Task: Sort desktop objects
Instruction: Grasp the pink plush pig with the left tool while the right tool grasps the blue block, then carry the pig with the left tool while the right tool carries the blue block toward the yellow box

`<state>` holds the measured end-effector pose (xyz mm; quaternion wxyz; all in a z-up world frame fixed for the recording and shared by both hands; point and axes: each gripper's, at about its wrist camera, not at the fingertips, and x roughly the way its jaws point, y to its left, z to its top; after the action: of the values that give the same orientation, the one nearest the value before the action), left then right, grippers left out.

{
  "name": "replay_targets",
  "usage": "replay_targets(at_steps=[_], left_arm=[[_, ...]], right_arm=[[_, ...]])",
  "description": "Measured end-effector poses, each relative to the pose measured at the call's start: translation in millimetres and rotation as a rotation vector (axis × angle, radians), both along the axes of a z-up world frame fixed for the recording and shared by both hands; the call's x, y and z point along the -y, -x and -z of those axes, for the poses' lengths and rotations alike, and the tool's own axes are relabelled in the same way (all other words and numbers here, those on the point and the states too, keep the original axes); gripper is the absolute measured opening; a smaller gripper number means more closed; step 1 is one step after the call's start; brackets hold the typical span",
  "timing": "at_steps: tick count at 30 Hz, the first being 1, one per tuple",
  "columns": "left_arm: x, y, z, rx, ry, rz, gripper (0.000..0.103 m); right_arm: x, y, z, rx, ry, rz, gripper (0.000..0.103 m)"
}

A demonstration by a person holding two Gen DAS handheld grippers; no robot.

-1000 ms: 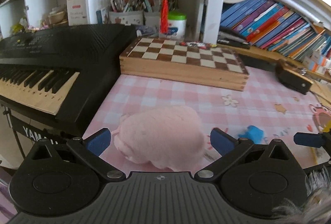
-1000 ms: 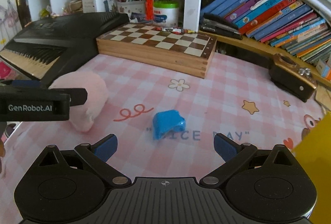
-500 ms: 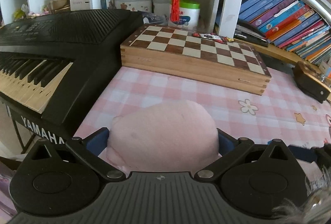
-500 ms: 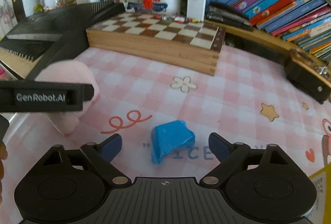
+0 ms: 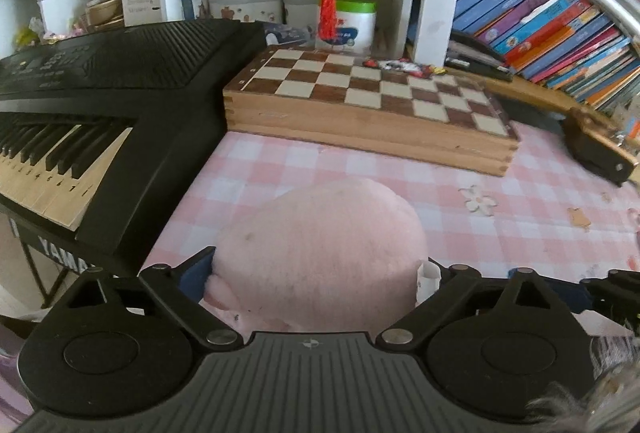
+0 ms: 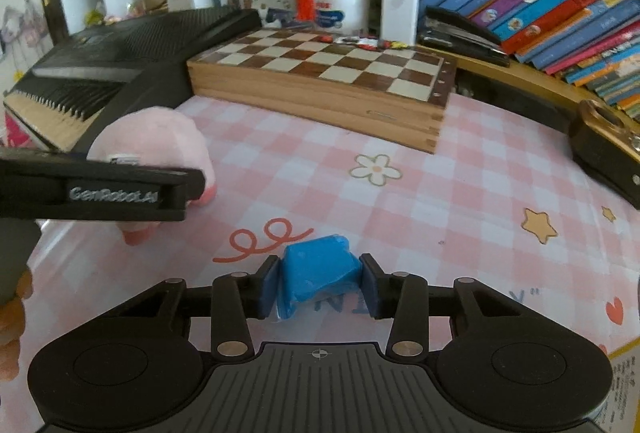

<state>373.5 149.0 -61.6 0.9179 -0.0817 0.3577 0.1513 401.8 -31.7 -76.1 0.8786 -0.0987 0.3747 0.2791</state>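
A pink plush toy [image 5: 320,245] lies on the pink checked tablecloth [image 5: 400,185] and fills the gap of my left gripper [image 5: 312,273]. Its jaws are closing, with the pads against the toy's two sides. In the right wrist view the same plush toy [image 6: 160,133] sits at the left, with one of the left gripper's fingers [image 6: 100,189] across it. A small crumpled blue block [image 6: 316,273] rests on the tablecloth between the pads of my right gripper [image 6: 320,285]. The right jaws are closing and both pads press on the block.
A wooden chessboard box [image 5: 368,109] lies behind both objects. A black keyboard [image 5: 100,105] borders the cloth on the left, and a dark brown box [image 6: 604,149] sits at the right. Bookshelves and pen holders [image 5: 244,5] stand at the back. A hand [image 6: 12,313] shows at the left edge.
Both grippers moved forward and down over their objects. The right jaws went from wide open to pressing on the blue block. The left jaws drew in slightly around the plush toy.
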Motion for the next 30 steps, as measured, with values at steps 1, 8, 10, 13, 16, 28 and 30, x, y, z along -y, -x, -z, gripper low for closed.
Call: replay_targets(at_steps=[1, 8, 10, 13, 16, 28, 30], left_arm=[[1, 3, -4, 0.015, 0.021, 0.003, 0.095], [12, 29, -33, 0.109, 0.098, 0.022, 0.095], [15, 37, -41, 0.13, 0.112, 0.034, 0.095], [19, 52, -51, 0.154, 0.132, 0.052, 0.095], [21, 67, -59, 0.174, 0.149, 0.065, 0.095], [35, 132, -79, 0.222, 0.188, 0.117, 0.095], [36, 143, -81, 0.23, 0.2, 0.123, 0.095]], right_arm=[[2, 1, -3, 0.007, -0.01, 0.006, 0.041], [18, 10, -21, 0.017, -0.058, 0.031, 0.041], [22, 14, -26, 0.016, -0.073, 0.042, 0.041], [28, 21, -34, 0.024, -0.09, 0.051, 0.041], [34, 31, -43, 0.041, -0.099, 0.052, 0.041], [61, 84, -64, 0.067, -0.099, 0.05, 0.041], [65, 96, -67, 0.067, -0.096, 0.05, 0.041]])
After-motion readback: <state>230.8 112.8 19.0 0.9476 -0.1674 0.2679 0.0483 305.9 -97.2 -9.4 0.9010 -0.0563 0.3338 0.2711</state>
